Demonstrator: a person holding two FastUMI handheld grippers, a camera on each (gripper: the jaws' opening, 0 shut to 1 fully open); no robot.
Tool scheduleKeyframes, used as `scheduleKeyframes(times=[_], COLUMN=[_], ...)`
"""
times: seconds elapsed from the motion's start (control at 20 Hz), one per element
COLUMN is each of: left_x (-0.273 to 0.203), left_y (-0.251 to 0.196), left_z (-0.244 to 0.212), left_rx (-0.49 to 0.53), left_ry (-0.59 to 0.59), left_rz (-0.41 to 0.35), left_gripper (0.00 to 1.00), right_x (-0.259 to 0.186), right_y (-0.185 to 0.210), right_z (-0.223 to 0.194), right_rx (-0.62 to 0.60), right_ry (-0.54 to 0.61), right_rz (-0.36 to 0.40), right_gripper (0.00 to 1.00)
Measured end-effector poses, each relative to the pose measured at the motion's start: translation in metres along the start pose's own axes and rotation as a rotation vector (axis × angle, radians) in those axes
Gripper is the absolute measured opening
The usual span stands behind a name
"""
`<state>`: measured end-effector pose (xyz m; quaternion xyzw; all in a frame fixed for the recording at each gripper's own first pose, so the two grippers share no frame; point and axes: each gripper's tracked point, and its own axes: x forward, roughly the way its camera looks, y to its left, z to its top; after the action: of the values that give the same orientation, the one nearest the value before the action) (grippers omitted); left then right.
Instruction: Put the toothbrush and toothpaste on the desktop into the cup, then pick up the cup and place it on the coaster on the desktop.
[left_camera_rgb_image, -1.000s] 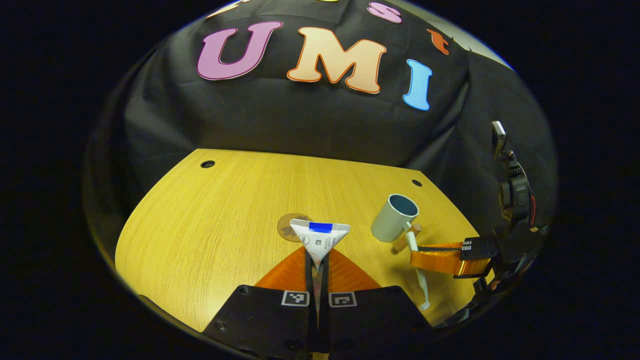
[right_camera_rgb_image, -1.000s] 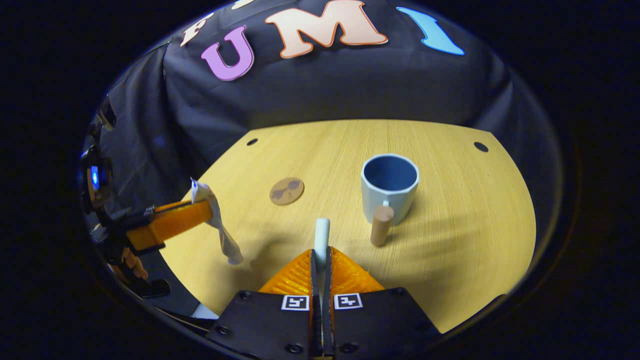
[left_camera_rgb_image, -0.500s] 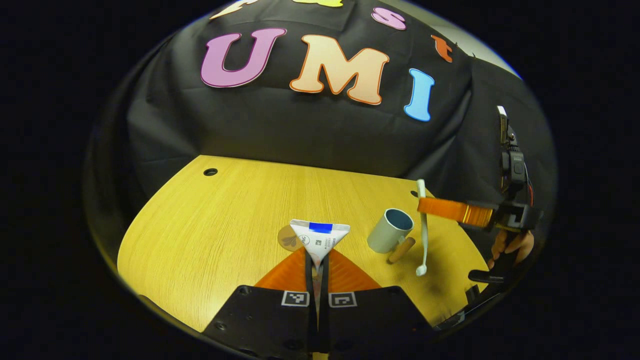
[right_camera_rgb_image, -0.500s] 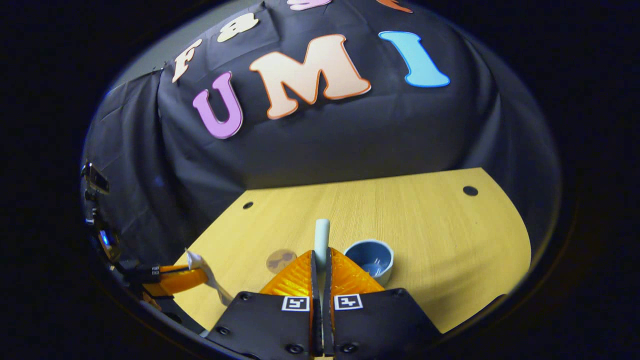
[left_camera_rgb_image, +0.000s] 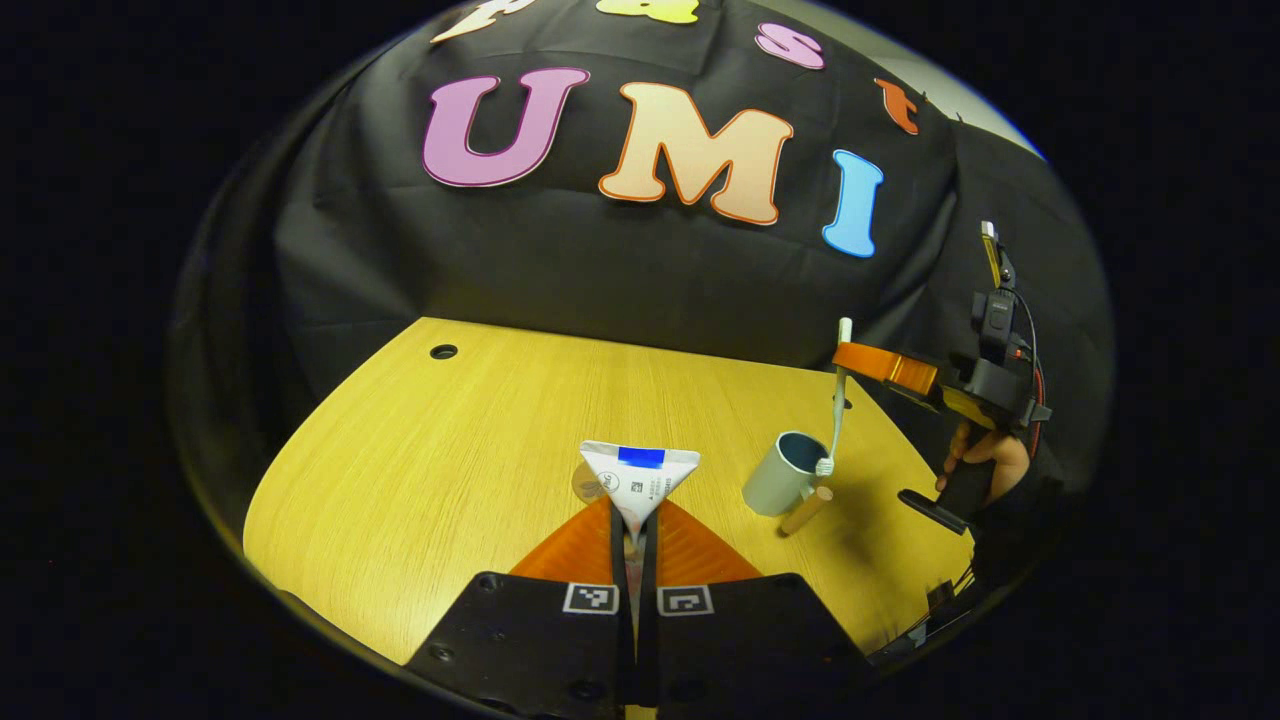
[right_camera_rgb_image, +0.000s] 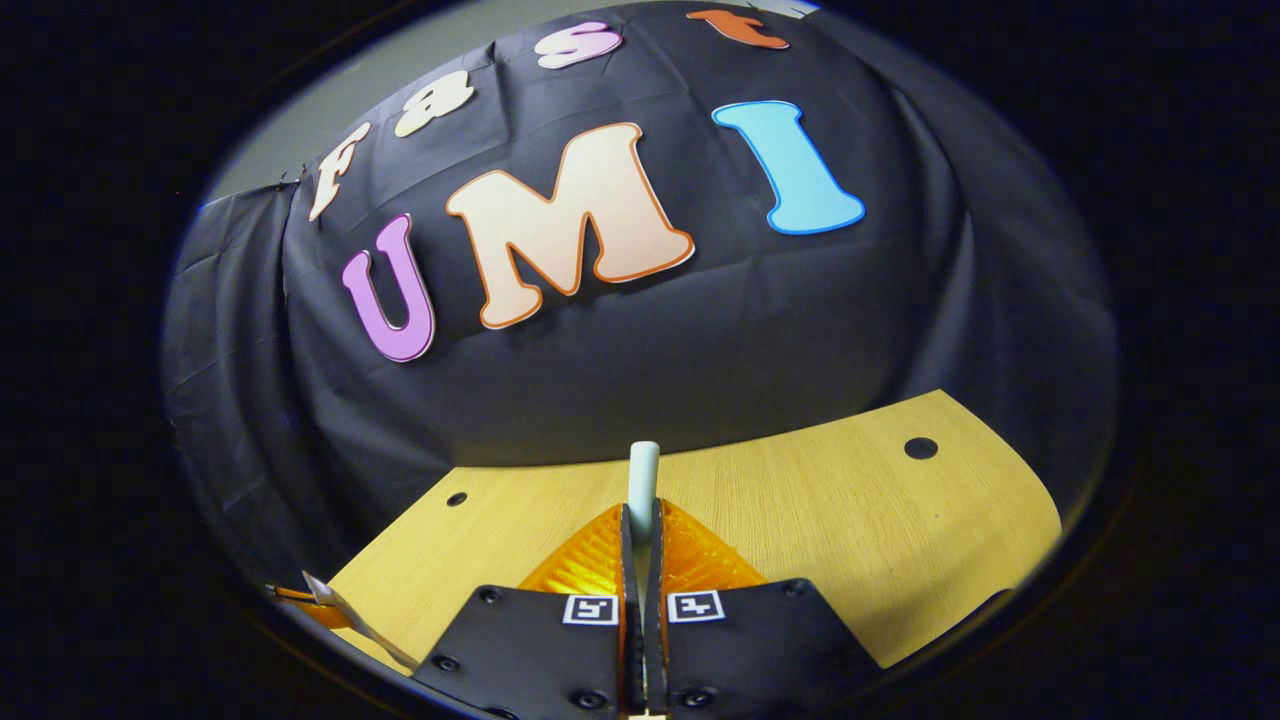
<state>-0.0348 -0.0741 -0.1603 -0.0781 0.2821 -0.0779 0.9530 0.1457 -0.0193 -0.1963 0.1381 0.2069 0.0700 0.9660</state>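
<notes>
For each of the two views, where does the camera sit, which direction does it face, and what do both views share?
Left gripper view: rides on the left gripper, facing across the yellow wooden table; its jaws pinch the white toothpaste tube; a hand holds the right gripper.
Right gripper view: rides on the right gripper, tilted up toward the black cloth wall; its jaws pinch the white toothbrush.
Shared: table, wall, toothbrush, toothpaste tube.

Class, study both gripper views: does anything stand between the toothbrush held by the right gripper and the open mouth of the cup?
Nothing visible does. The right gripper holds the toothbrush upright, its lower end at the rim of the cup, whose mouth is open. The left gripper holds the toothpaste off to one side.
</notes>
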Motion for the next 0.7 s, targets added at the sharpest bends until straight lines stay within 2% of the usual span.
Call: scheduleKeyframes(times=[0.15, 0.4, 0.7], left_x=[-0.003, -0.005, 0.001], left_y=[0.0, 0.001, -0.01], left_z=[0.002, 0.006, 0.018], left_rx=[-0.001, -0.009, 0.004], left_ry=[-0.003, -0.016, -0.032], left_rz=[0.016, 0.026, -0.005], left_gripper=[0.0, 0.0, 0.02], right_x=[0.013, 0.017, 0.007], right_y=[-0.008, -0.01, -0.012], right_z=[0.002, -0.014, -0.022], right_rx=[-0.016, -0.089, -0.115], right_ry=[-0.033, -0.003, 0.008], right_rz=[-0.023, -0.026, -0.031], right_gripper=[0.04, 0.04, 0.12])
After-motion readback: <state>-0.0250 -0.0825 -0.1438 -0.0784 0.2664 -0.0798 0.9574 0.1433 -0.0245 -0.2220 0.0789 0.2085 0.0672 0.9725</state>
